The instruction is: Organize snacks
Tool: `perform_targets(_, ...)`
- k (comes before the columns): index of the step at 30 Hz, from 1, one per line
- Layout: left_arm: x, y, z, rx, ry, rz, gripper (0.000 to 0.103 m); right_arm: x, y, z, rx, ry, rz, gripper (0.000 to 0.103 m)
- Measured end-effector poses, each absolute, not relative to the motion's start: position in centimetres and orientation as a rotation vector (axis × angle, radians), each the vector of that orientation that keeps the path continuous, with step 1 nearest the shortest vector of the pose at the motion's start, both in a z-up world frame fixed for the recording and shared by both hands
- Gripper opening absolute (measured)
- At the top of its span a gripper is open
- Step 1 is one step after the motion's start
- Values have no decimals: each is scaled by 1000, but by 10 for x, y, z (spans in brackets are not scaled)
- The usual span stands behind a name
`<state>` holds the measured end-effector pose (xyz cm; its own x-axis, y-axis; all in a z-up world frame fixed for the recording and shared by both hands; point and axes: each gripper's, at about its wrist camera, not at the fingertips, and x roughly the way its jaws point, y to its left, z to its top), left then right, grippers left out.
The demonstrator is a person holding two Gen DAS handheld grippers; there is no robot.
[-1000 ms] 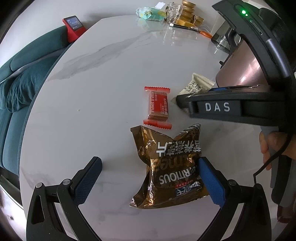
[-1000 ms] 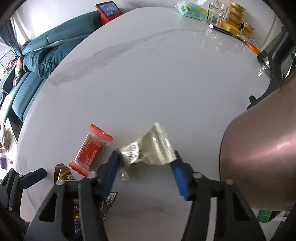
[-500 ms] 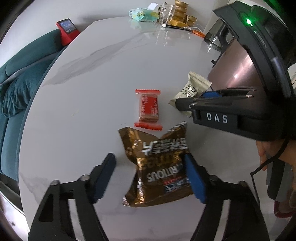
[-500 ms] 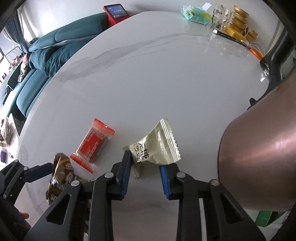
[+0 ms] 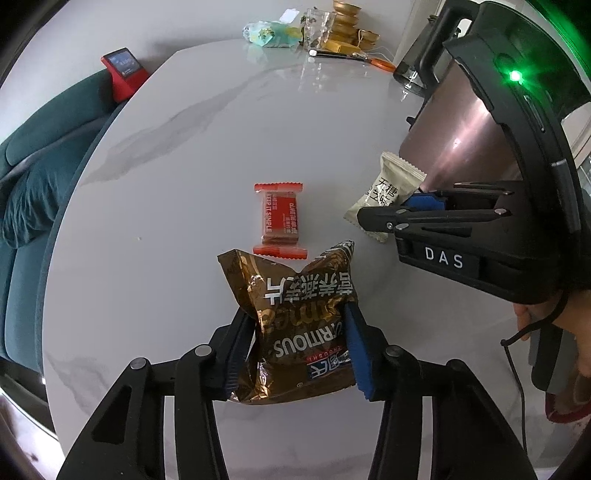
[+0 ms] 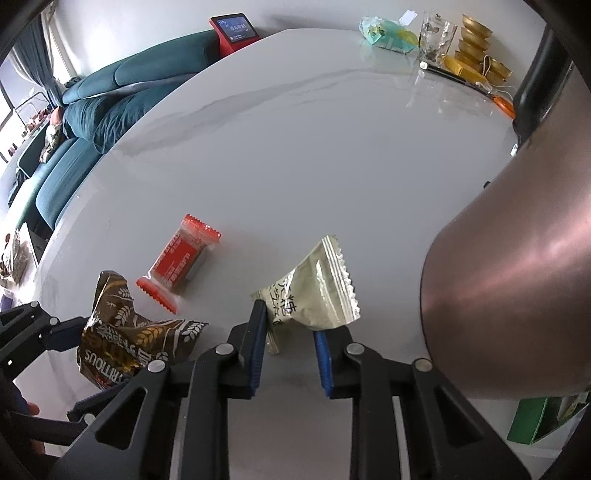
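- Snacks lie on a white marble-look round table (image 5: 192,155): three packets grouped at the lower middle of both wrist views.
- Left gripper (image 5: 301,341), at the bottom of the left wrist view, has just been closing its jaws; the blue pads now press both sides of a crinkled brown foil snack bag (image 5: 299,314), which buckles between them.
- Right gripper (image 6: 290,332), at the bottom centre of the right wrist view, is clamped on the lower corner of a pale green sealed snack packet (image 6: 317,291); the packet tilts up toward the upper right, away from the fingers.
- A red-ended clear wrapper holding a brown bar (image 5: 279,218) lies flat at mid-frame in the left view, just above the brown bag's top edge and apart from both grippers.
- A large copper-coloured metal vessel (image 6: 517,280) fills the right side of the right view, near the green packet.
- At the far upper edge of the table stand gold tins (image 6: 476,44), a clear glass (image 6: 436,37) and a teal packet (image 6: 384,33).
- A teal sofa (image 6: 92,110) and a red-cased screen (image 6: 234,31) sit at upper left.
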<state>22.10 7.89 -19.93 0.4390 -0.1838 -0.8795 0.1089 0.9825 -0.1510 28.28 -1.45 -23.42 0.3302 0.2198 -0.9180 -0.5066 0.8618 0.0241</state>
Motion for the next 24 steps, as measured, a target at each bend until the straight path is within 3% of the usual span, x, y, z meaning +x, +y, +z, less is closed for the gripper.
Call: perform_targets(24,207,84,-186,-76,1073,-180,42,232,-77,-192,-157,1081,483,0)
